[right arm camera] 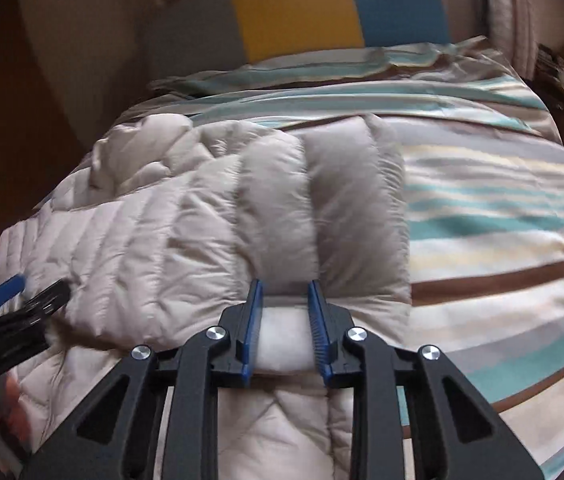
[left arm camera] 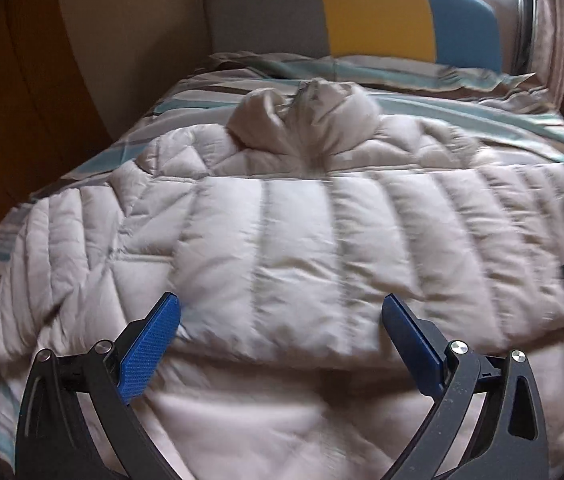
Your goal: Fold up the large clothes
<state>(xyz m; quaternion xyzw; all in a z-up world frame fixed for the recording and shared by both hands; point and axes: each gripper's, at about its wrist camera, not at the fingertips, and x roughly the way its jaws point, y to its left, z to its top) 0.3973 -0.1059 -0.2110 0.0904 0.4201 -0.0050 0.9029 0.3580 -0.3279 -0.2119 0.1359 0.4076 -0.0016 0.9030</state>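
Pale beige quilted down jacket (left arm camera: 282,240) spread across the middle of the left wrist frame, lying on a striped bedcover (right arm camera: 502,208) – its bunched hood (left arm camera: 306,116) toward the upper centre, nearer the headboard (left arm camera: 362,12) of grey, yellow and blue panels. In the right wrist frame the jacket fills the left and centre; bare striped cover to the right.

Right tongs (right arm camera: 285,288), lower centre – 2 blue pads pinched onto a puffy fold at the jacket's edge, fabric between them. Left tongs (left arm camera: 281,308), lower centre of their own view – spread wide over the jacket, gripping nothing. Both views motion-blurred.
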